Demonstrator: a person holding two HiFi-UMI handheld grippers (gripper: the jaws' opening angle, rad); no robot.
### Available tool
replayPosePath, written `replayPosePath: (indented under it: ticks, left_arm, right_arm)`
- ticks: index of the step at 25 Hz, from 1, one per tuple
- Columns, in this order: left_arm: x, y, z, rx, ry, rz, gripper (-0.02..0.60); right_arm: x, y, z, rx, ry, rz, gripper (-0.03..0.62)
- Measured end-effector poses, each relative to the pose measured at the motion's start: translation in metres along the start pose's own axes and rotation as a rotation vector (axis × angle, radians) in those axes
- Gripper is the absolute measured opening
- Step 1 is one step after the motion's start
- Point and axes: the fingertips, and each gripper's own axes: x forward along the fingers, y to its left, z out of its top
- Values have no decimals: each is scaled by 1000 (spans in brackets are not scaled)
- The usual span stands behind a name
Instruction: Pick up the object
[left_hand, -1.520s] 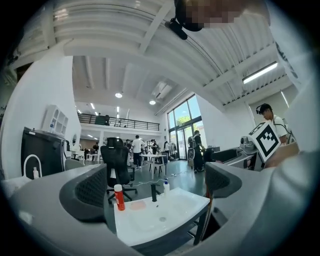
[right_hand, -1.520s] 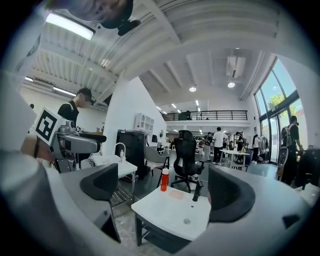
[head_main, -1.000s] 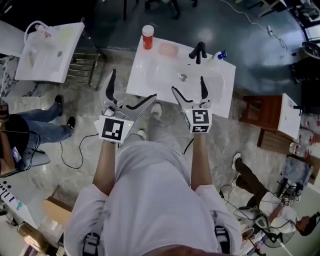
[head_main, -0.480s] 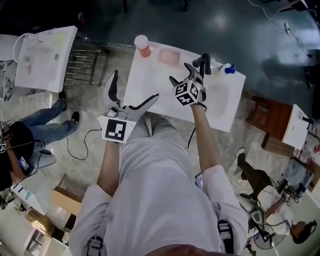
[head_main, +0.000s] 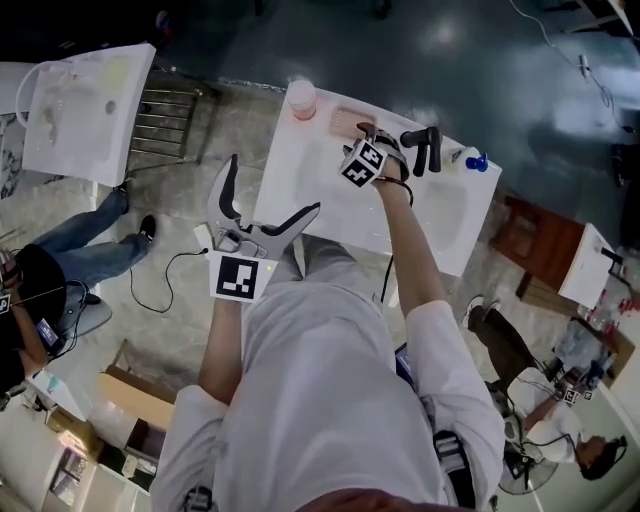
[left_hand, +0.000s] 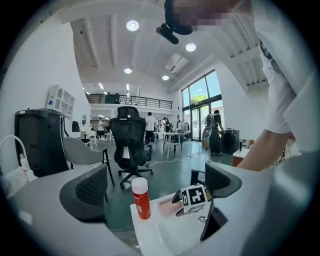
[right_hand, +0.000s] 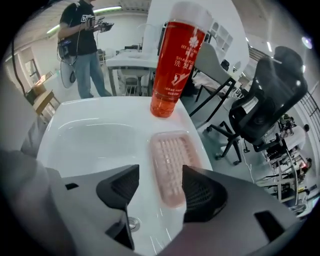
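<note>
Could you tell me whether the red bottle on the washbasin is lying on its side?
No, the red bottle stands upright on the washbasin rim, just beyond the pink soap dish.

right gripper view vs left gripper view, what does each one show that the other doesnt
Only the right gripper view: the right gripper along its own jaws, which are closing either side of the near end of the pink soap dish but not pressing on it, and the dish's ribbed inside.
Only the left gripper view: the left gripper, jaws wide apart and gripping nothing, plus the right gripper's marker cube seen from outside, at the dish.
Both: the red bottle with its white cap, the soap dish and the white sink.
</note>
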Motion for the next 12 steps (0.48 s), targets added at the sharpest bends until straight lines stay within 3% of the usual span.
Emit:
replayPosePath:
  ticks: [4, 8, 12]
  left_arm:
    - [-4, 14, -3, 8, 17, 12, 591]
    - [-11, 21, -3, 26, 24, 10, 591]
    - [-16, 27, 1, 22, 17, 10, 589]
  right_arm:
    - [10, 4, -9, -31, 42, 8, 236]
    - [14, 6, -15, -20, 36, -39, 121]
    - [14, 8, -9, -47, 38, -67, 87]
